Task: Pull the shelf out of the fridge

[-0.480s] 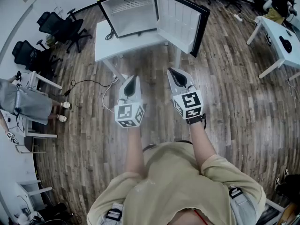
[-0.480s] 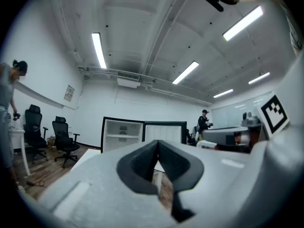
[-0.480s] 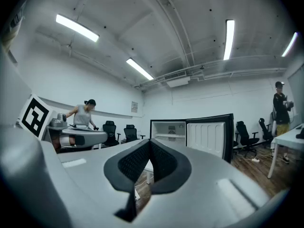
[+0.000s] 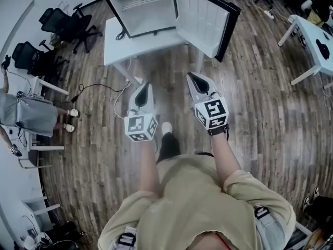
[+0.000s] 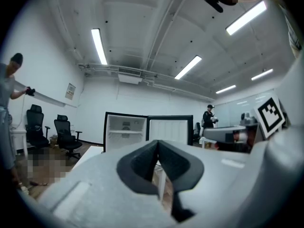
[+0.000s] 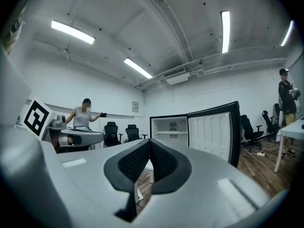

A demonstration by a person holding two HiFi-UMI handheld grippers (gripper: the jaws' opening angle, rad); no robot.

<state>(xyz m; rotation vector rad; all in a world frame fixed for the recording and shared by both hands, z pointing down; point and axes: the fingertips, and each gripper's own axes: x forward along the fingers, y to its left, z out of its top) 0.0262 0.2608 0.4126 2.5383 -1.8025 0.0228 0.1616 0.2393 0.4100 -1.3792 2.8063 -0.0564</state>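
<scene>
The small black fridge [image 4: 143,9] stands on a white table [image 4: 119,48], its door [image 4: 205,20] swung open to the right. Its white inside shows a thin shelf [image 5: 125,132] across the middle, also visible in the right gripper view as the shelf [image 6: 169,132]. My left gripper [image 4: 144,90] and right gripper [image 4: 193,77] hover side by side over the floor, well short of the table. The left gripper [image 5: 158,144] is shut and empty. The right gripper [image 6: 149,142] is likewise shut with nothing between its jaws. Both point at the fridge.
Black office chairs [image 4: 62,27] stand at the far left, beside a person in grey [image 4: 23,116]. A cable [image 4: 99,90] trails across the wooden floor by the table's leg. A white desk [image 4: 312,40] is at the right, with another person [image 6: 286,96] near it.
The person has stepped forward: a foot now shows below the grippers. Both grippers have moved a little toward the fridge. Jaws stay shut.
</scene>
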